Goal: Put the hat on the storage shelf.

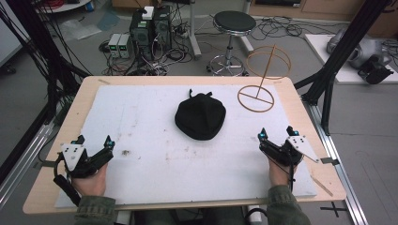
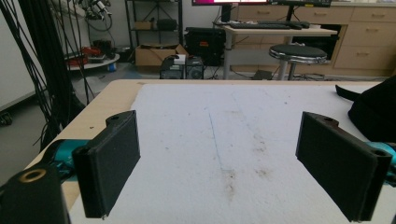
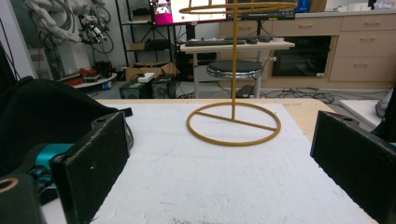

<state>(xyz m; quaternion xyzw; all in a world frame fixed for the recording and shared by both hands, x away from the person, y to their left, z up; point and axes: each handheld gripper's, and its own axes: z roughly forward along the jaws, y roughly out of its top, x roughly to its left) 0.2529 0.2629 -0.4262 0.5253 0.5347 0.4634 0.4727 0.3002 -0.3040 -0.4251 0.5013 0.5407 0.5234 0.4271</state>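
Observation:
A black knit hat (image 1: 200,116) lies flat on the white mat (image 1: 141,136), a little behind its middle. Its edge shows at the right of the left gripper view (image 2: 373,112) and at the left of the right gripper view (image 3: 42,116). A yellow wire stand (image 1: 260,79) with a ring base and a ring top stands at the back right; the right gripper view faces it (image 3: 233,119). My left gripper (image 1: 94,142) rests open at the mat's near left. My right gripper (image 1: 278,134) rests open at the near right. Nothing lies between either pair of jaws.
The wooden table (image 1: 291,93) carries the mat, which has brown stains (image 1: 126,152). Behind the table stand a black stool (image 1: 233,28), computer boxes (image 1: 150,28) and loose cables. Black frame posts (image 1: 347,42) rise at both sides.

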